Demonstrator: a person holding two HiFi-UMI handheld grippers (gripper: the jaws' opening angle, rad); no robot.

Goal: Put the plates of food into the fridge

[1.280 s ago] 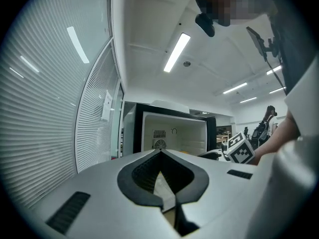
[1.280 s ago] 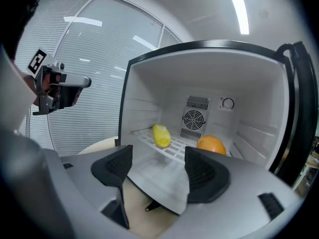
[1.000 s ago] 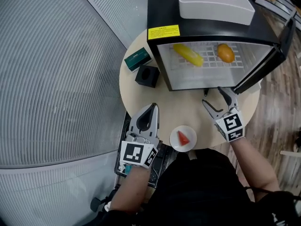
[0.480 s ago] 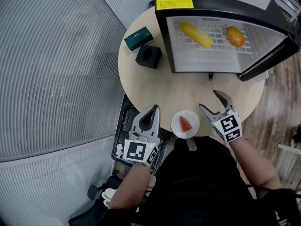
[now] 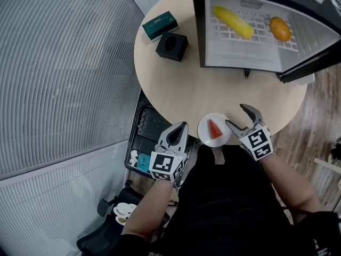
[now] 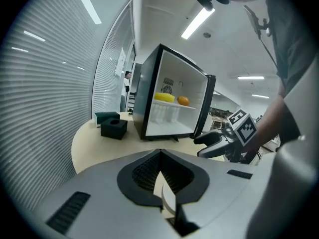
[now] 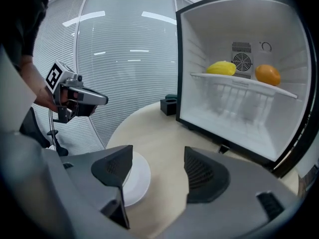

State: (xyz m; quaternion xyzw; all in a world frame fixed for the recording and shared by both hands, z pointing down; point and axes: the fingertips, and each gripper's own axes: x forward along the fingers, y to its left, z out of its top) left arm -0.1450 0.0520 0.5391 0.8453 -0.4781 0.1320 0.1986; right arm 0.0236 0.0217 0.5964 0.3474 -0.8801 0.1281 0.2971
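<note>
The round table [image 5: 176, 89] fills the middle of the head view. The black fridge [image 5: 197, 31] stands on its far side, with the door [image 5: 311, 68] swung open to the right. Only the two gripper views look into the fridge from the front: they show its white back wall with a small fan grille [image 7: 241, 54], while the head view shows just the wire shelf [image 5: 256, 25] from above. Only the head view shows the dark crate [image 5: 146, 135] below the table's left edge. A black box [image 5: 171, 46] and a green box [image 5: 160, 25] lie left of the fridge, just beside each other.

The plate [image 5: 204, 134] lies at the table's near edge, outside the fridge. The left gripper [image 5: 181, 127] hangs just left of it, and its own view shows the jaws brought together with nothing gripped. The right gripper [image 5: 235, 115] has its jaws wide apart and holds nothing. One fingertip is at the plate's right rim; I cannot tell if it touches. The head view shows a red wedge of food [image 5: 213, 127] on the plate, but in the right gripper view one jaw covers that part. A yellow food [image 5: 233, 22] and an orange [image 5: 280, 29] lie on the shelf.

A second ago the right gripper was by the foot of the fridge door; now it is at the plate. The left gripper is now closer to the plate. Both jaw openings look the same, and the plate keeps its place on the table
</note>
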